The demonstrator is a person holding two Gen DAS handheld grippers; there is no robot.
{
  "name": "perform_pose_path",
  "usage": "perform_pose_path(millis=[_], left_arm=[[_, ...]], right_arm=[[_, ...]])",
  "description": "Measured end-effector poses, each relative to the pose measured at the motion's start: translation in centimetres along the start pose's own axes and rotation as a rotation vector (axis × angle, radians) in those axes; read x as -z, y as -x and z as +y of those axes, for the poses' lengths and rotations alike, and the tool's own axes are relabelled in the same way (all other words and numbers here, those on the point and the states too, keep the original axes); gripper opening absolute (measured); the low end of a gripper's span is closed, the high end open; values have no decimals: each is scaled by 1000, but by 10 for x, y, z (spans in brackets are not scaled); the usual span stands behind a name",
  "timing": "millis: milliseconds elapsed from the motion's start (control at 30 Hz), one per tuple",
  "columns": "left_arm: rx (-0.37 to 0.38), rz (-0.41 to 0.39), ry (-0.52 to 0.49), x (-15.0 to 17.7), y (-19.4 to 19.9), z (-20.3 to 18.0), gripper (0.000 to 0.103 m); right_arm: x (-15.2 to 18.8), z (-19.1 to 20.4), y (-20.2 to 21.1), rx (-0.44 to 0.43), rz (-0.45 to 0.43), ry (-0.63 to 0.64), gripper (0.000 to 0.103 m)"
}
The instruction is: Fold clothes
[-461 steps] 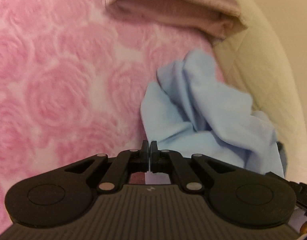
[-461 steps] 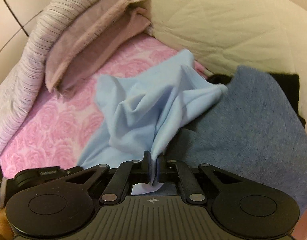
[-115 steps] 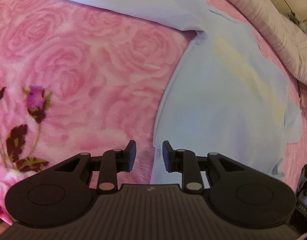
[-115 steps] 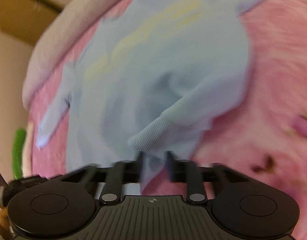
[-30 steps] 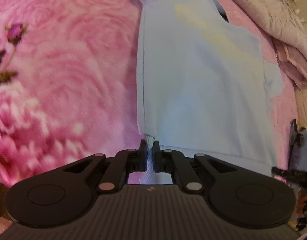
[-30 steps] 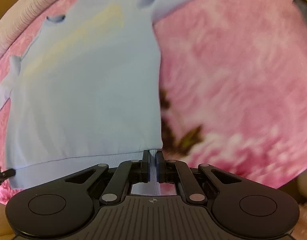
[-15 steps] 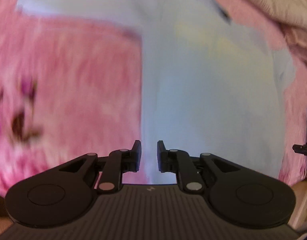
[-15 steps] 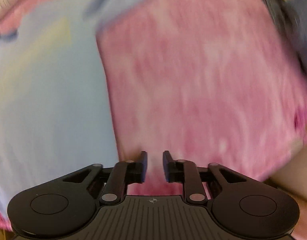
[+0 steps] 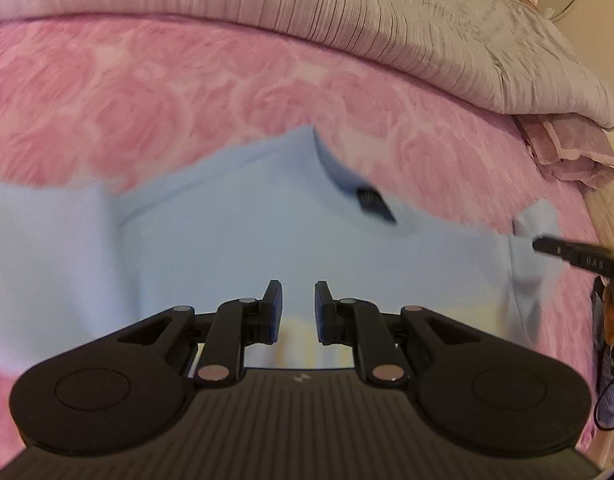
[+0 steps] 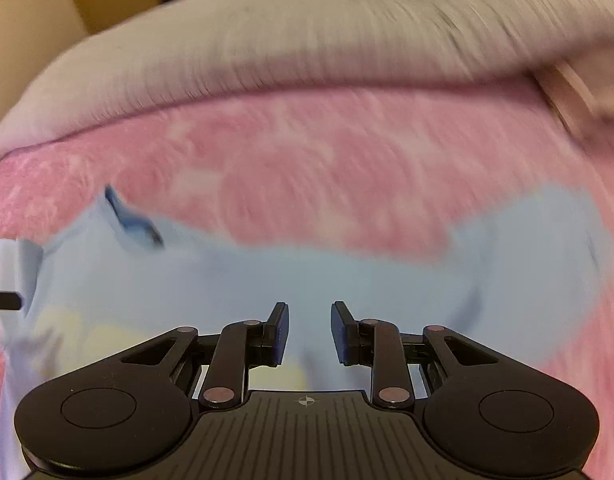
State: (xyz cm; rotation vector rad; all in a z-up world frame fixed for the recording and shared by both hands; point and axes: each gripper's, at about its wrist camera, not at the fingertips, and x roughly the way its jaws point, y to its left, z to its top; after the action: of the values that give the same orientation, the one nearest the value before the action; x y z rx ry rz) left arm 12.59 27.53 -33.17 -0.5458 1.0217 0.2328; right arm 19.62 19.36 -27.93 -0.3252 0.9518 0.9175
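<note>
A light blue sweatshirt point(image 9: 227, 240) lies spread flat on the pink rose blanket point(image 9: 147, 80), its neckline with a dark label point(image 9: 373, 202) pointing away from me. My left gripper point(image 9: 298, 294) hovers open over the chest just below the neckline, with nothing between its pads. In the blurred right wrist view the same sweatshirt point(image 10: 267, 276) fills the middle, with the collar point(image 10: 135, 226) at the left and a sleeve point(image 10: 547, 248) at the right. My right gripper point(image 10: 307, 314) stands open over the shoulder area and holds nothing. Its fingertip point(image 9: 563, 252) shows in the left wrist view beside the far sleeve.
A ribbed grey-lilac quilt point(image 9: 347, 12) runs along the far edge of the blanket, also blurred in the right wrist view point(image 10: 307, 40). A folded mauve cloth point(image 9: 567, 148) lies under its right end. A hand point(image 9: 613, 312) shows at the right edge.
Both grippers, which were shut on the sweatshirt's hem, have let go and opened. They have swept up along the garment to its neckline and shoulders.
</note>
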Motion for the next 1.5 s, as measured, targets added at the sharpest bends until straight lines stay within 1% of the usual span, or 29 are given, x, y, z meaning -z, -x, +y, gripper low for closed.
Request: perform_pose_path(millis=[100, 200, 233, 300, 333, 367, 433, 500, 533, 600, 633, 667, 733, 767, 800, 833, 867, 900, 967, 1033, 1067, 1133, 1167, 1233, 1267, 1300, 1333, 1433, 1500], left_arm=[[-2, -4, 7, -17, -16, -5, 12], [-7, 4, 6, -27, -34, -4, 12], [-12, 12, 5, -27, -37, -2, 12], [-23, 29, 2, -26, -43, 2, 12], [-40, 29, 11, -25, -43, 5, 12], [-58, 30, 20, -24, -44, 7, 12], [-64, 42, 35, -21, -45, 14, 12], [-66, 51, 50, -18, -44, 18, 12], [-67, 54, 55, -16, -43, 20, 12], [-73, 57, 59, -14, -42, 22, 12], [-115, 50, 92, -13, -43, 23, 12], [-118, 51, 96, -12, -43, 25, 12], [-121, 52, 103, -12, -44, 26, 12], [-123, 49, 105, -11, -44, 27, 12], [-124, 46, 107, -11, -43, 28, 12], [-124, 42, 109, -10, -42, 29, 12], [-128, 42, 114, -9, -42, 31, 12], [-132, 42, 119, -8, -42, 32, 12], [-137, 44, 133, -7, -42, 35, 12], [-137, 34, 132, -8, -39, 36, 12], [-137, 29, 128, -9, -38, 36, 12], [-144, 14, 121, -11, -35, 38, 12], [-148, 9, 122, -13, -35, 38, 12], [-157, 2, 129, -16, -36, 40, 12], [-161, -2, 132, -18, -36, 41, 12], [-163, -7, 133, -19, -36, 41, 12], [-182, -15, 136, -20, -36, 40, 12], [-201, -26, 122, -24, -40, 39, 12], [-209, -25, 125, -25, -45, 40, 12]], right_arm=[[-24, -5, -27, -27, -52, 17, 27], [-38, -5, -66, -76, -25, 35, 27], [-37, -1, -77, -106, 0, 68, 27], [-25, 11, -89, -161, 66, 172, 27], [-18, 17, -95, -188, 100, 225, 27], [-11, 22, -98, -195, 120, 285, 28], [7, 34, -100, -180, 147, 449, 33], [20, 42, -99, -193, 170, 598, 45], [24, 46, -99, -198, 176, 664, 47], [28, 51, -100, -197, 167, 746, 52], [28, 53, -102, -194, 157, 780, 54], [28, 55, -104, -190, 148, 816, 56], [29, 59, -111, -185, 152, 887, 56], [30, 60, -114, -196, 169, 913, 56], [33, 62, -114, -205, 171, 937, 55], [35, 63, -112, -213, 171, 960, 50], [38, 64, -113, -220, 182, 978, 13], [40, 65, -113, -218, 178, 993, 4], [43, 66, -112, -209, 166, 1024, 2], [30, 60, -108, -192, 96, 931, 1], [16, 51, -104, -185, 46, 837, 1], [-14, 24, -91, -137, -101, 575, 1], [-29, 3, -87, -85, -145, 374, 2], [-44, -34, -101, -63, -42, 58, 2], [-47, -43, -111, -15, 18, -9, 3], [-47, -47, -116, 32, 56, -36, 4], [-46, -51, -118, 42, 72, -56, 5], [-40, -52, -105, -83, 18, -93, 15], [-36, -39, -102, -116, 17, -23, 40]])
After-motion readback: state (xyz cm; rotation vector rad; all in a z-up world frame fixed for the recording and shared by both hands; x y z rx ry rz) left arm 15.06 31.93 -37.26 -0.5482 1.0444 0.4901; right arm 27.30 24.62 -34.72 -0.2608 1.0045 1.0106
